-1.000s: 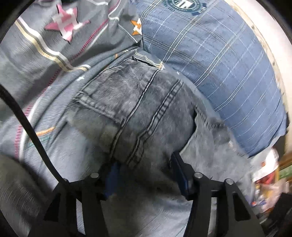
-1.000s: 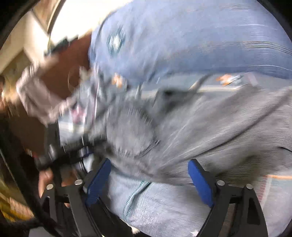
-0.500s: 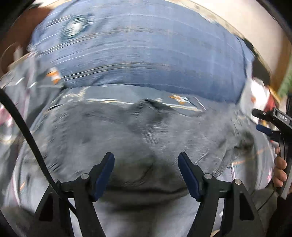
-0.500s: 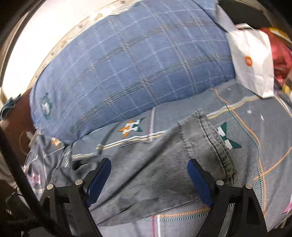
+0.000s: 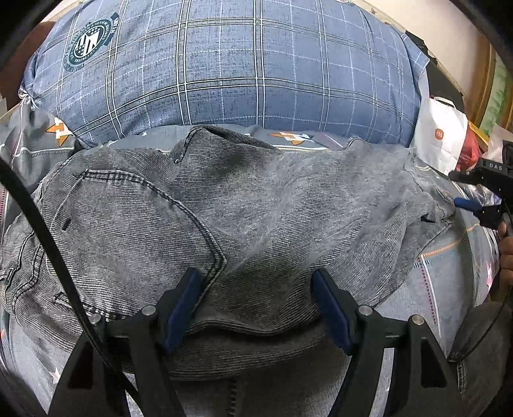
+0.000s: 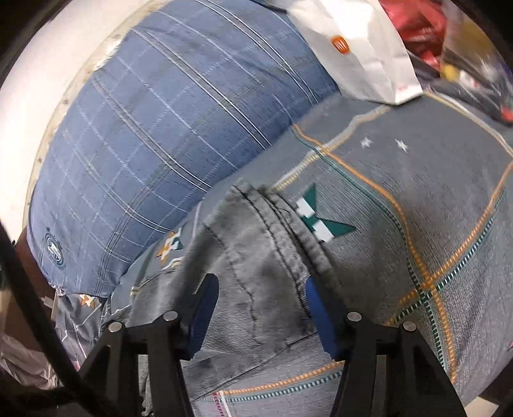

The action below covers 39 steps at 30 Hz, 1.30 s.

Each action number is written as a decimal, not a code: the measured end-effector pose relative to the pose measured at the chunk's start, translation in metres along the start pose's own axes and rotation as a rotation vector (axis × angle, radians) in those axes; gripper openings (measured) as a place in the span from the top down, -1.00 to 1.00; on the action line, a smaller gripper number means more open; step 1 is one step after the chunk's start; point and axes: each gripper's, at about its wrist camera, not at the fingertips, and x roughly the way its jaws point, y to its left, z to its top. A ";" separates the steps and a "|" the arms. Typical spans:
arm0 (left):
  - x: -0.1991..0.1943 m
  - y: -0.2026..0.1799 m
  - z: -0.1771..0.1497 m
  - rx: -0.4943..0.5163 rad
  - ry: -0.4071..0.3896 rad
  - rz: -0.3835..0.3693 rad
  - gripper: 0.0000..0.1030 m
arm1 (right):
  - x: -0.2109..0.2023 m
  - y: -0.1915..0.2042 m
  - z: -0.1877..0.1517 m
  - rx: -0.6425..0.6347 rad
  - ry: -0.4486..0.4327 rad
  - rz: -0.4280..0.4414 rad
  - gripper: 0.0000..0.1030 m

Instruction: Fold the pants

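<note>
Grey washed denim fills my left wrist view: the pants (image 5: 224, 218) lie spread across the bed sheet (image 5: 449, 282), waist and back pocket (image 5: 128, 218) toward the left, the leg end running right. Fabric is rumpled, not flat, with a folded edge doubled under near my left gripper (image 5: 256, 298).

Left gripper: blue pads (image 5: 184, 304) stand wide apart, the denim fold sits between them, I can't see either pad pinching it. Black cable (image 5: 41, 231) crosses the left side of that view.

Right gripper (image 6: 259, 308): pads also apart, straddling the hemmed leg end (image 6: 282, 231) of the pants. Right pad (image 6: 317, 317) sits just beside the thick hem seam; whether it touches, I can't tell. In the left view I see that same right gripper (image 5: 474, 195) at the far right edge, at the pants' leg end, with a bit of the person's hand (image 5: 505, 250) below it.

Behind the pants: big blue plaid pillow (image 5: 240, 70) with a round crest print (image 5: 88, 40), touching or just beside the pants' far edge. White paper bag (image 6: 362, 48) with an orange logo stands at the pillow's right end, red items (image 6: 420, 29) behind it, blurred. Sheet is grey with orange and teal lines and a teal-white star patch (image 6: 320, 221) just beside the hem.
</note>
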 end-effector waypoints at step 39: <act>-0.012 -0.117 0.038 0.226 0.006 -0.259 -0.41 | -0.048 -0.045 0.002 0.165 -0.155 -0.093 -0.79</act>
